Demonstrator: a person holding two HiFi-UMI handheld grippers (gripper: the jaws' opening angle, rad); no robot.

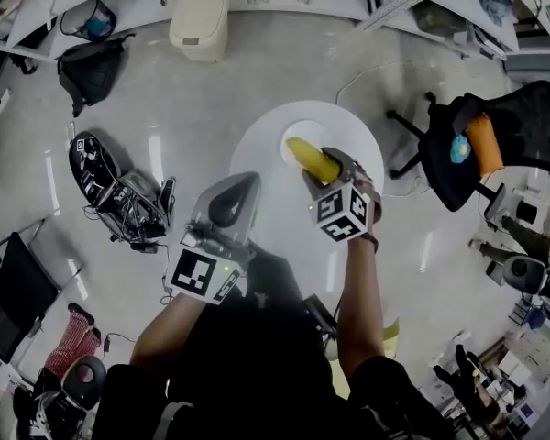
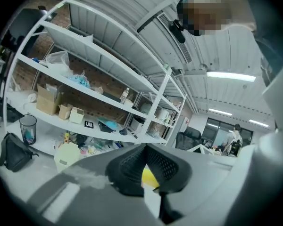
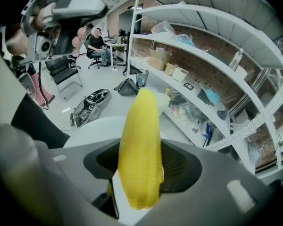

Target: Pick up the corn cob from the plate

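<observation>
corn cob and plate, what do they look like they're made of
The corn cob is probably moulded plastic or rubber, a toy: even yellow, fine regular kernel pattern, dull sheen. Real corn isn't ruled out. The plate is smooth, plain white and faintly glossy; ceramic or plastic, it can't be told from here.

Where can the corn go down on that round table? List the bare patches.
Bare: the table strip between the left gripper and the right gripper, and its left rim beside the plate. The plate itself looks empty. Crowded: the plate's near edge, where the right gripper holds the corn cob.
</observation>
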